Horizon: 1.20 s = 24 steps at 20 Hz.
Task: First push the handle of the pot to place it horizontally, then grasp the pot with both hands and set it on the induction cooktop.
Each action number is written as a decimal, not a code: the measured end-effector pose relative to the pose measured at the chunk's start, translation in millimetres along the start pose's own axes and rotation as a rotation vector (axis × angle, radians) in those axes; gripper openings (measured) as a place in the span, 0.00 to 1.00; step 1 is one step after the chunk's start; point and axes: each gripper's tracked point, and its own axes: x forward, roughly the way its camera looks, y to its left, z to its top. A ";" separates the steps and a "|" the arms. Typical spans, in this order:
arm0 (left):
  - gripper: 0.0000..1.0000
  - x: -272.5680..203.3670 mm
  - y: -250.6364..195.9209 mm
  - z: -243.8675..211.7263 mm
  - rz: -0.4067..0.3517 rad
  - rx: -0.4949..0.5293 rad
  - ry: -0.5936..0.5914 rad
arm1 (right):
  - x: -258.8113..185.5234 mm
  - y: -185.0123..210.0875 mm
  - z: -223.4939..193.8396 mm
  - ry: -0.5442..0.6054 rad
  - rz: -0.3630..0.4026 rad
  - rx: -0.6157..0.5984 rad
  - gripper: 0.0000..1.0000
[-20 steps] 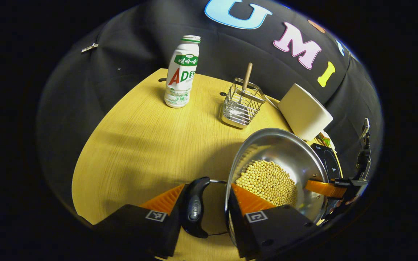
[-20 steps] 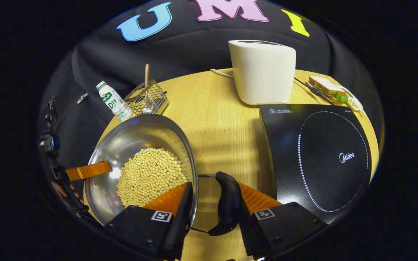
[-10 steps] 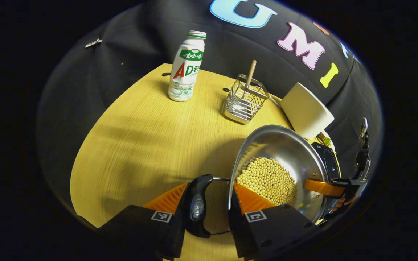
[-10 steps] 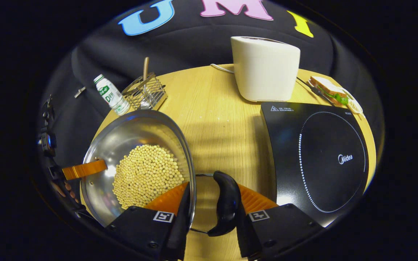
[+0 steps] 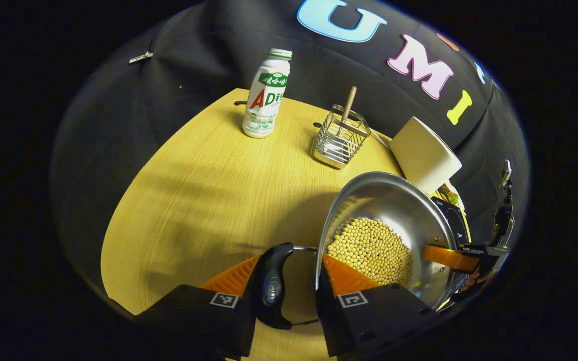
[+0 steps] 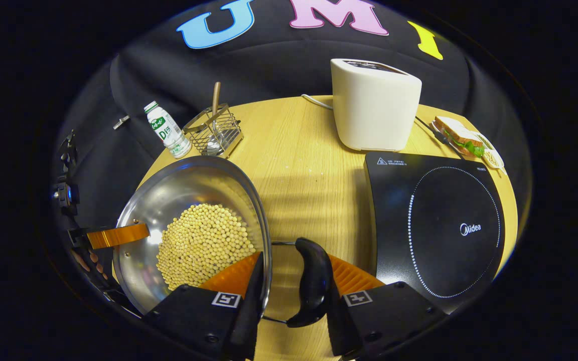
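The pot (image 6: 193, 220) of beans (image 6: 203, 243), each handle (image 6: 313, 283) clenched by a tool (image 6: 291, 281), sits left of the cooktop (image 6: 439, 225) with bare table (image 6: 309, 190) between, the toaster (image 6: 375, 104), wire basket (image 6: 214, 134) and bottle (image 6: 167, 129) standing farther back.

Your round stainless-steel pot (image 6: 188, 210) holds a heap of pale yellow beans (image 6: 201, 243) piled across its floor. It has a black curved side handle (image 6: 311, 288) on a thin wire loop at each end; the opposite black handle (image 5: 271, 286) shows in the left gripper view. The flat black induction cooktop (image 6: 439, 225), marked with a dotted white ring, lies on the wooden counter (image 6: 304, 165) to the pot's right, apart from it.
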 end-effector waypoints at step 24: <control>0.57 -5.5 -173.9 33.6 -0.072 0.152 -0.029 | -83.9 -145.7 37.7 -0.098 -0.046 0.140 0.59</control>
